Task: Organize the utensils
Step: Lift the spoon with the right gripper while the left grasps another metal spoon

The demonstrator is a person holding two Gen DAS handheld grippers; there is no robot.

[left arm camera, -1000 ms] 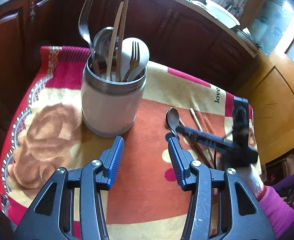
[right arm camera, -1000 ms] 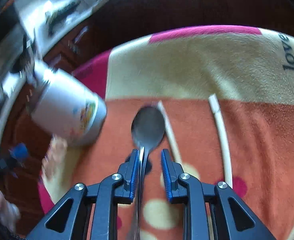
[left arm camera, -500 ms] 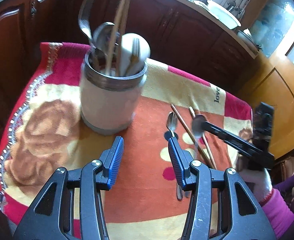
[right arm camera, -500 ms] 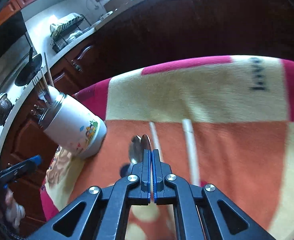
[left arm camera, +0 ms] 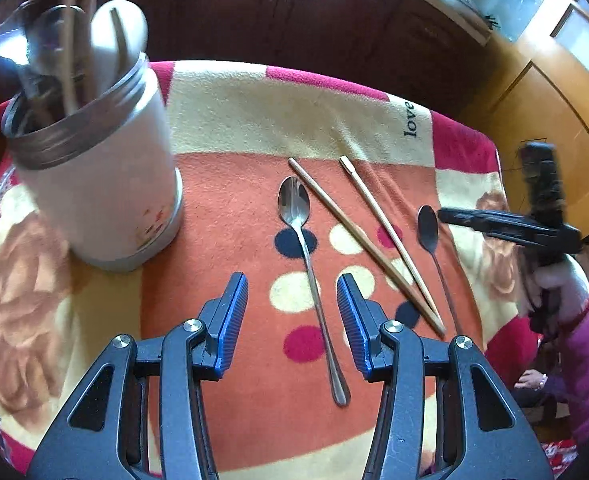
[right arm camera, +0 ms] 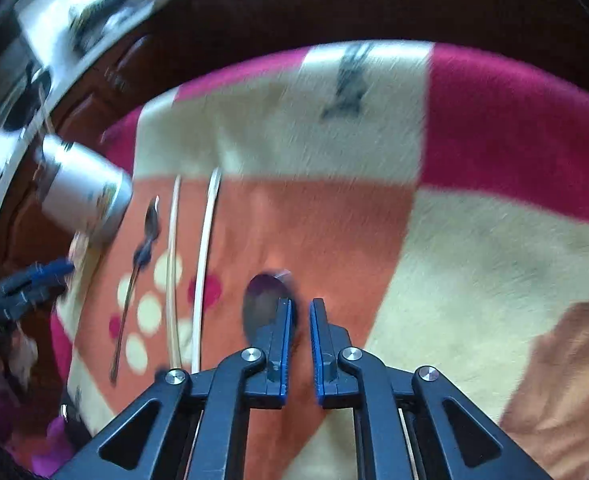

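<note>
Two slim steel spoons (left arm camera: 306, 264) lie flat; left gripper (left arm camera: 292, 312) spread, right gripper (right arm camera: 299, 334) opening, empty.

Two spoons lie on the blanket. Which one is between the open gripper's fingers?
The shiny spoon by the white jar. Its handle runs between the left gripper fingers; the darker spoon lies past both chopsticks.

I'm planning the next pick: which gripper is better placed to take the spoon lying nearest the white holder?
Left. The left gripper hangs open directly over that spoon, handle between its fingers. The right gripper, jaws opening, is off to the side by the other spoon, beyond the two chopsticks.
</note>
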